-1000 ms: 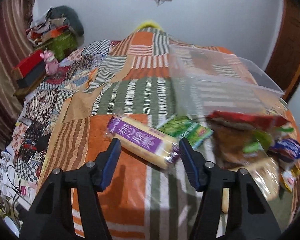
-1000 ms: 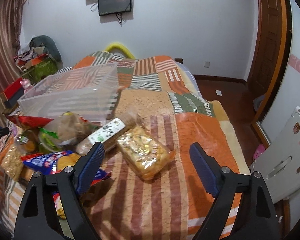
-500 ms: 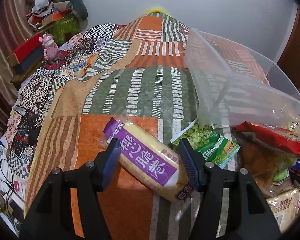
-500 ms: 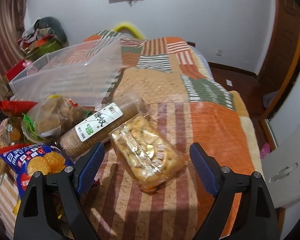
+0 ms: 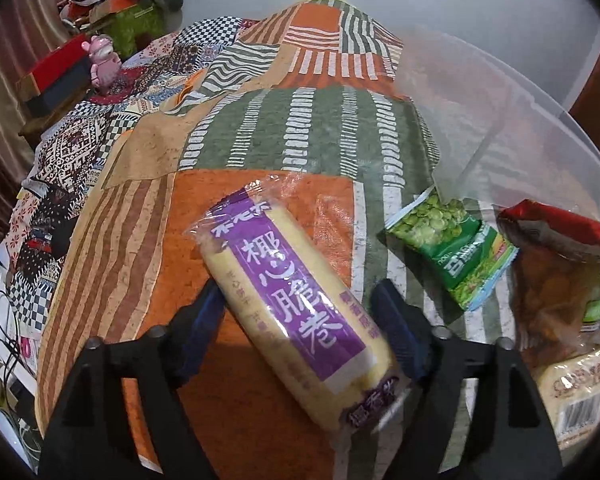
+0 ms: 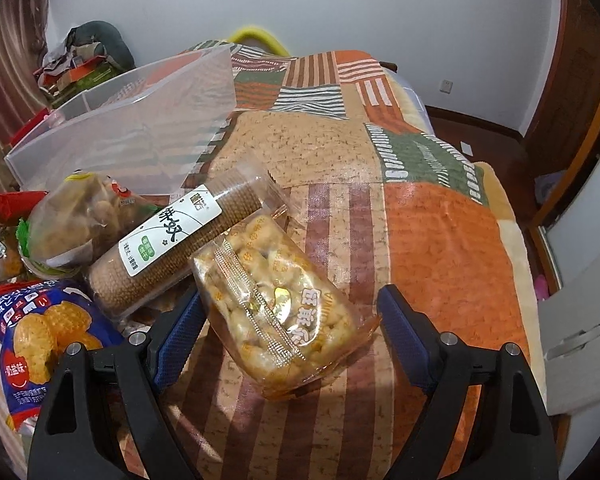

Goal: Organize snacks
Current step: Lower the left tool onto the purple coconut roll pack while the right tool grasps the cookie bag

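Long purple-labelled crinkly plastic wafer-roll pack (image 5: 296, 312) lies on the patchwork quilt (image 5: 260, 152), between left gripper (image 5: 300, 308) jaws, opening wide. Right gripper (image 6: 288, 320), closing slightly, straddles clear glossy biscuit bag (image 6: 276, 304); no pinch.

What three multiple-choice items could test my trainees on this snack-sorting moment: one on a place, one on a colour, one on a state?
1. Where does the green pea packet lie?
A. inside the clear bin
B. on the quilt beside the bin
C. on the floor

2. What colour is the label on the long yellow roll pack?
A. purple
B. red
C. black

3. How is the clear plastic bin?
A. lidded
B. full of snacks
C. open-topped, no snacks seen inside

Answers: 1 B, it rests on the quilt; 2 A, a purple band runs along it; 3 C, the quilt's stripes show through its walls.
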